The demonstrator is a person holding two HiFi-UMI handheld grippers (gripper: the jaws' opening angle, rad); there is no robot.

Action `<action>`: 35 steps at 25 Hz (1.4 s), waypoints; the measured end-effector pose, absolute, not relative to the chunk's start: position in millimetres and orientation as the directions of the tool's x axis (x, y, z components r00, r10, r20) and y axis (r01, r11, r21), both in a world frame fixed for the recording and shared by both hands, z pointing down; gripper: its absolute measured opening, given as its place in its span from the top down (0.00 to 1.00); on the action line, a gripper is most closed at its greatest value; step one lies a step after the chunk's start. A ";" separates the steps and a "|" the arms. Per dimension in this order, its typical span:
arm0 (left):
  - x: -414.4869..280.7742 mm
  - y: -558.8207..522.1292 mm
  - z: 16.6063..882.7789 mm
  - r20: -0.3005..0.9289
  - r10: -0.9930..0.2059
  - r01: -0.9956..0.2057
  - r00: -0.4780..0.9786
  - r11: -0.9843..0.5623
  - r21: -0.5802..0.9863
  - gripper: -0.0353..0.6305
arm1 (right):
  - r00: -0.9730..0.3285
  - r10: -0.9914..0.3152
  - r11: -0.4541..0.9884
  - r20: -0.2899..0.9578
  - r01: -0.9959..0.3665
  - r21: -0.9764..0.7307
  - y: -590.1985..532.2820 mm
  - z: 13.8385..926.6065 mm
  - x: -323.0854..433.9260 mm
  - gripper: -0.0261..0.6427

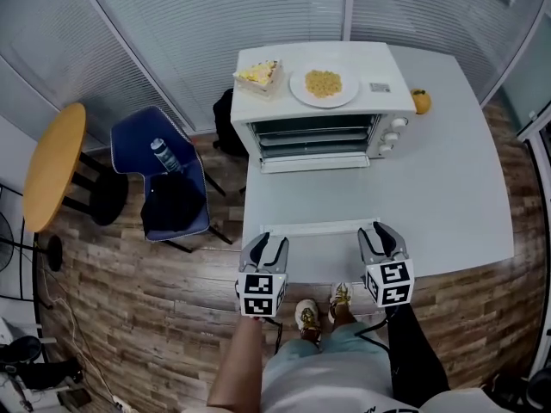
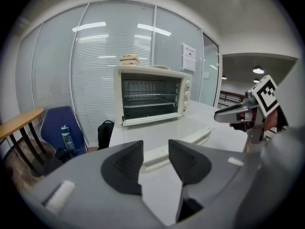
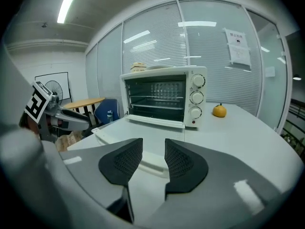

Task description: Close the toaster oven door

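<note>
Cream toaster oven [image 1: 318,127] sits at the far side of the white table [image 1: 448,188]. Its glass door lies open and flat toward the near edge, ending in a white handle bar [image 1: 318,227]. Left gripper [image 1: 264,241] hovers by the bar's left end and right gripper [image 1: 383,229] by its right end. Both have jaws apart with nothing between them. A white plate of yellow food [image 1: 323,84] rests on the oven top, and an orange fruit [image 1: 420,101] lies to the oven's right.

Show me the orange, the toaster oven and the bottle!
orange [image 1: 420,101]: head view, its middle.
toaster oven [image 1: 258,106]: head view, bare white top.
bottle [image 1: 164,155]: head view, its body.
</note>
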State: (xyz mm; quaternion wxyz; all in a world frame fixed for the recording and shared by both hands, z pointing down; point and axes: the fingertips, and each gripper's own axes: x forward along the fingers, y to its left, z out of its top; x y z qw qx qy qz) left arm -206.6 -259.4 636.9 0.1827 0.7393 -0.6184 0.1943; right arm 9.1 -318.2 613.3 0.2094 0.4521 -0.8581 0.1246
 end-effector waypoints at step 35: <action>-224.1 -273.5 728.1 0.649 -0.755 -0.993 0.093 -0.023 0.115 0.63 | -0.451 -0.613 0.503 0.649 -0.856 -0.120 -335.5 714.2 27.0 0.77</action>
